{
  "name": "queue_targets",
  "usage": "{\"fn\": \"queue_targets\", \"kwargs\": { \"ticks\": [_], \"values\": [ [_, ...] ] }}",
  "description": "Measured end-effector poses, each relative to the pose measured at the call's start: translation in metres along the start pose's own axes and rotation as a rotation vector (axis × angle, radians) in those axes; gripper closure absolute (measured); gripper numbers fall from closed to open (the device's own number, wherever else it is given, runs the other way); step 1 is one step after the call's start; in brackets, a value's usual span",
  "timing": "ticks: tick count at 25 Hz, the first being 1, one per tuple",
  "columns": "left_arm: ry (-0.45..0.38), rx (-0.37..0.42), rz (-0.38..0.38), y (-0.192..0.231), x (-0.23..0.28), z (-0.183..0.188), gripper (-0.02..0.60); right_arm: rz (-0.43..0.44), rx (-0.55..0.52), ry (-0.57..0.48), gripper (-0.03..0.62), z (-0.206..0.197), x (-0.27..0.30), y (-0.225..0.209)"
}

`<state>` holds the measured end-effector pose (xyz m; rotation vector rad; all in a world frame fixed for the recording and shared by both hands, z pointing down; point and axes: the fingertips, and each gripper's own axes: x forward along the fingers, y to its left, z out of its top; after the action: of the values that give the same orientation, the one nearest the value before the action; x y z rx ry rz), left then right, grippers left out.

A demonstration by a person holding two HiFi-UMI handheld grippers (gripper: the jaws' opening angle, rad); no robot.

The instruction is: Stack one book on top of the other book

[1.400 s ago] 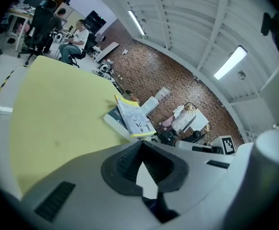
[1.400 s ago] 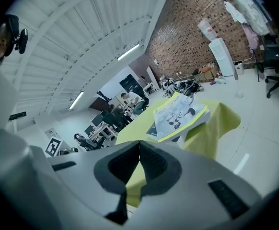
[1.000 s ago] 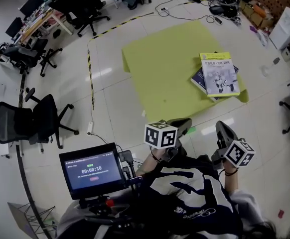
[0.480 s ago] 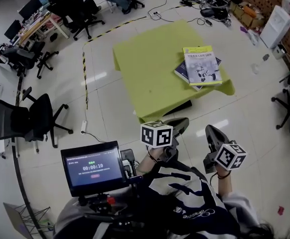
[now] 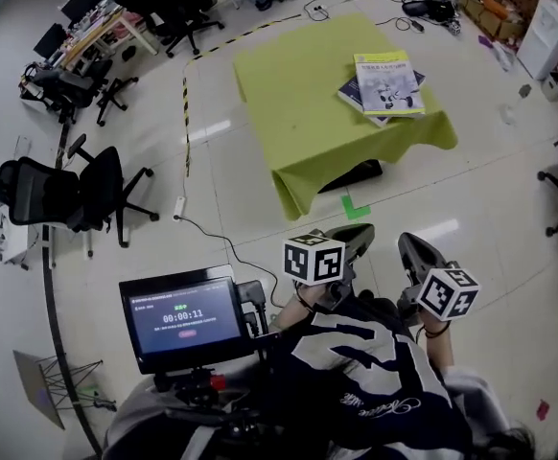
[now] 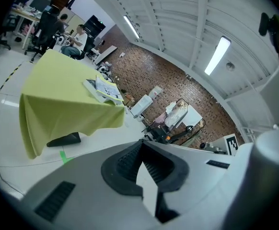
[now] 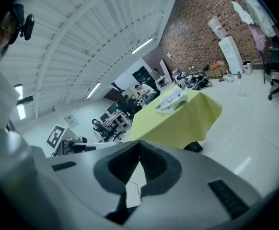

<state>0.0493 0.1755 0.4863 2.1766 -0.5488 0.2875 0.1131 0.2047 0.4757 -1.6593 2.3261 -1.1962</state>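
Head view: the top book (image 5: 388, 71) already lies askew on the lower book (image 5: 354, 91) near the far right corner of the green tabletop (image 5: 298, 94), so the stack looks done (only squaring up might remain). The left hand-held gripper (image 5: 356, 236) and right hand-held gripper (image 5: 411, 247) hang well short of the tabletop, with a chair (image 5: 58, 195), cable (image 5: 223, 241) and screen (image 5: 185, 319) to the left, none obstructing. Left gripper view, then right gripper view: in each the jaws are pressed together on nothing, with the books far ahead.

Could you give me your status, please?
Left gripper, right gripper: shut, empty. Yellow paperback book atop dark blue book on lime cloth-covered table. No obstruction seen.
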Motion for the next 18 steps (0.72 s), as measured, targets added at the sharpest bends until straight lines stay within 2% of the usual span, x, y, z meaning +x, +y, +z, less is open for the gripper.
{"fn": "queue_targets", "kwargs": {
  "ticks": [9,15,18],
  "values": [
    [-0.054,0.001,0.096,-0.012,-0.034,-0.033,0.577,0.124,-0.036,0.075,0.597,-0.037,-0.009,0.029],
    [-0.091,0.007,0.140,0.017,-0.047,0.009,0.577,0.173,-0.055,0.088,0.597,-0.017,0.034,0.050],
    [-0.069,0.030,0.139,0.020,-0.046,0.007,0.577,0.171,-0.050,0.085,0.597,-0.019,0.039,0.051]
  ]
}}
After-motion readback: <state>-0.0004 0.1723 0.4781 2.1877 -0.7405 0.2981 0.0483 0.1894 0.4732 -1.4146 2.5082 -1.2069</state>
